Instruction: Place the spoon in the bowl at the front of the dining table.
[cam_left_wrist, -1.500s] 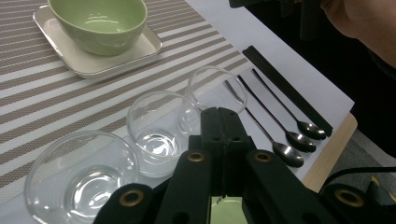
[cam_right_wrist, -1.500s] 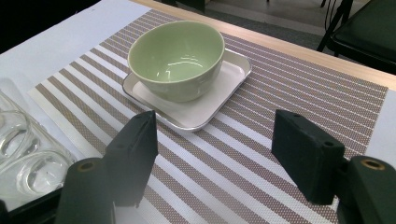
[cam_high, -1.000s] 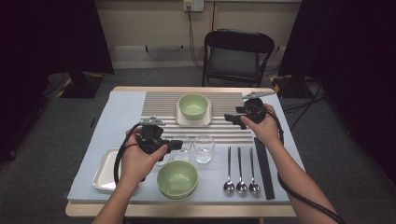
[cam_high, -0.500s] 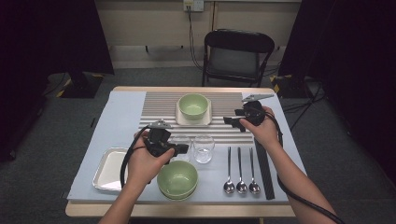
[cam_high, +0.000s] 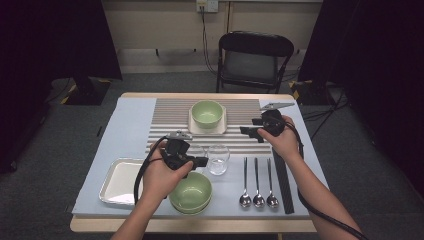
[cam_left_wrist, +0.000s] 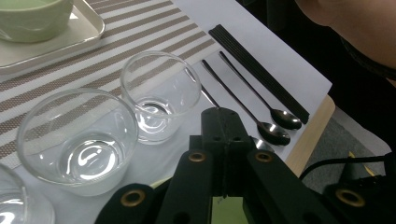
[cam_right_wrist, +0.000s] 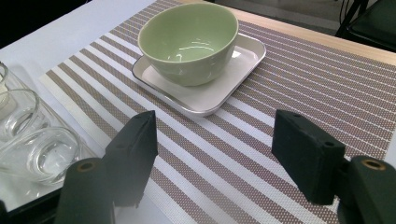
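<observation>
What changed: your left gripper (cam_high: 202, 161) has slid a little toward you and to the right in the last second. It now hangs over the far rim of the stacked green bowls (cam_high: 190, 192), with its tip beside the near glass (cam_left_wrist: 161, 95).
What it means: I think you are lining up on that glass (nothing is picked up yet).
Left tool: its jaws are pressed together and hold nothing. You would need to spread them before you can take the glass.
Right tool: your right gripper (cam_right_wrist: 219, 126) has dropped a tiny bit lower on the striped mat (cam_right_wrist: 289, 79). Its jaws stand wide apart, hold nothing, and aim at the green bowl (cam_right_wrist: 187, 42) on the white tray (cam_right_wrist: 210, 100).
Where the glass is: on the pale cloth at the front edge of the striped mat, between the second glass (cam_left_wrist: 77, 140) and the spoons (cam_left_wrist: 261, 126). It is just beside the second glass; I cannot tell if they touch.
Which way it points: straight up, mouth open to the ceiling, base flat on the cloth.
Long axis: up and down. From above it is round, so no side is better than another.
Watch out: the glasses stand close, so a wide grab could bump the neighbour.
</observation>
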